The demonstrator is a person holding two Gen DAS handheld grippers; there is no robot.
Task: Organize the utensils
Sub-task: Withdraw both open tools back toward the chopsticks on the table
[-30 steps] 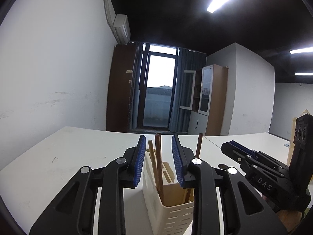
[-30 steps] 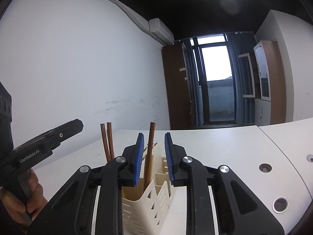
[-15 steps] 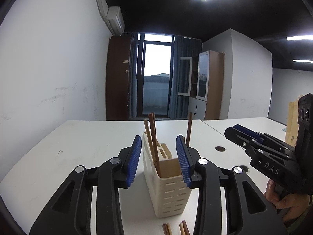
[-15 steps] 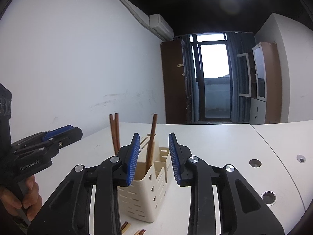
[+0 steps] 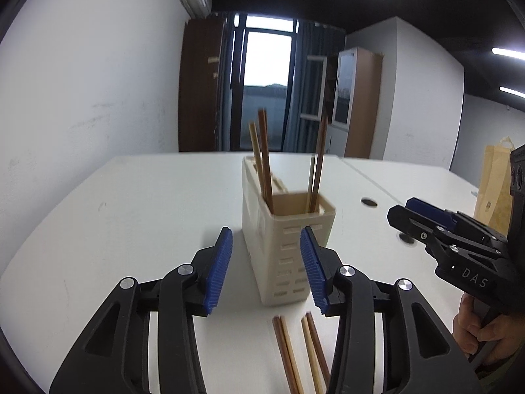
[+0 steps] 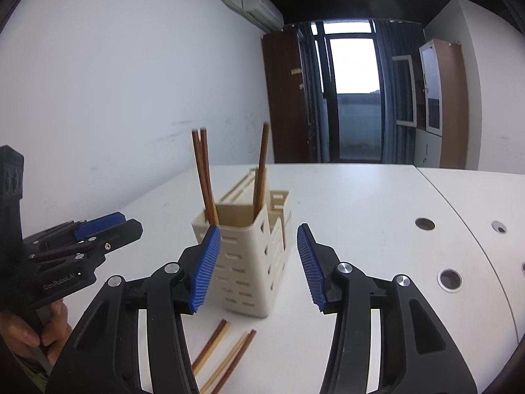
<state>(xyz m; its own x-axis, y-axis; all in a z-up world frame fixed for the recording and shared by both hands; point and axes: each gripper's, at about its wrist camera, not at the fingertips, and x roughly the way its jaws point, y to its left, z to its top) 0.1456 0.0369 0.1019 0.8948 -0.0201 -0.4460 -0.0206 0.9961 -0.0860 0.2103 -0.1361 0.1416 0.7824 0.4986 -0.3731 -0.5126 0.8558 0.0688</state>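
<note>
A cream slotted utensil holder [image 5: 288, 246] [image 6: 252, 262] stands on the white table with several brown chopsticks [image 5: 265, 161] [image 6: 203, 177] upright in it. Two pairs of chopsticks [image 5: 298, 354] [image 6: 226, 354] lie flat on the table in front of it. My left gripper [image 5: 267, 269] is open and empty, just short of the holder; it also shows in the right wrist view [image 6: 98, 233]. My right gripper [image 6: 257, 266] is open and empty, in front of the holder, and shows in the left wrist view [image 5: 423, 216].
The white table [image 5: 131, 216] has round cable holes [image 6: 449, 279] on its right side. A brown paper bag [image 5: 495, 187] stands at the far right. A white wall runs along the left; a door and cabinets are behind.
Both grippers have pulled back and up from the holder and opened wider. The chopsticks stay in the holder. The pairs lying on the table have come into view.
</note>
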